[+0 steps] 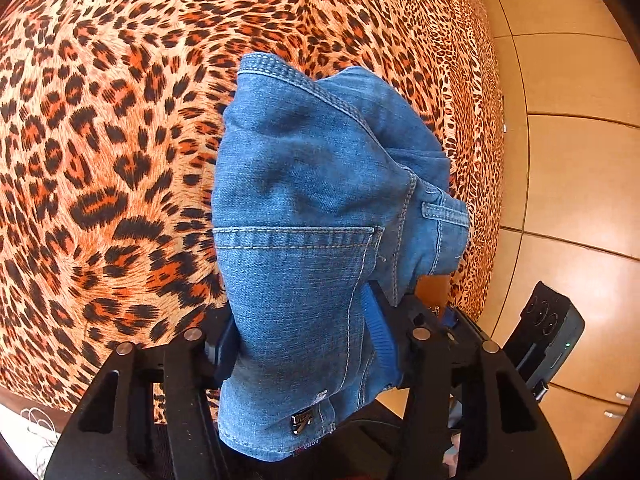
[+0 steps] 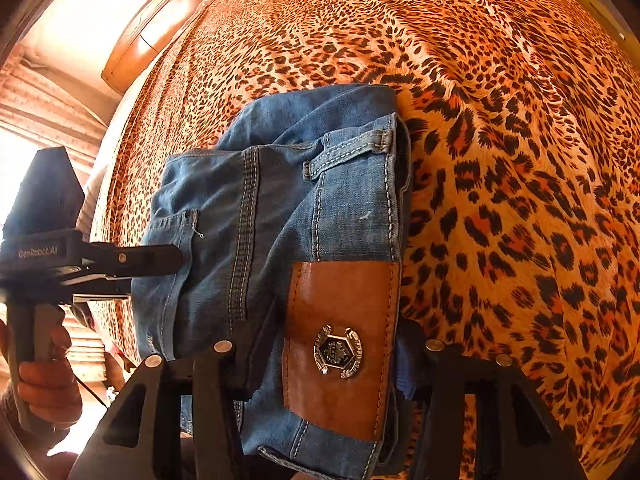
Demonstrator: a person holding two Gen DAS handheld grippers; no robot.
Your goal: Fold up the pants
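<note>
Two tools clamped on one pair of blue jeans, lifted above a leopard-print bed.

Left wrist view: left tool (image 1: 308, 344) closed on jeans (image 1: 316, 216), denim bunched between the black fingers (image 1: 424, 344) and spilling forward over them. Back pocket with double stitching facing camera, small metal tag (image 1: 301, 420) at lower hem edge. Belt loop visible at right side of bundle. Fabric folded in several layers, hanging over leopard-print bedspread (image 1: 104, 152). Tiled floor (image 1: 572, 184) along right, beside bed edge. Part of the other black device (image 1: 548, 336) at lower right, green light on it.

Right wrist view: right tool (image 2: 328, 360) gripping waistband of jeans (image 2: 280, 208), brown leather patch (image 2: 340, 344) with metal emblem (image 2: 339, 352) sitting right between the fingers. Belt loops and center back seam visible above patch. Left tool (image 2: 160, 260) entering from left side, tip pinched on far side of denim near a pocket corner; person's hand (image 2: 44, 376) wrapped around its handle. Jeans bundle held over bedspread (image 2: 520, 160); touching bed or not, cannot tell. Wooden headboard (image 2: 160, 28) at top left, bright window light at far left.
</note>
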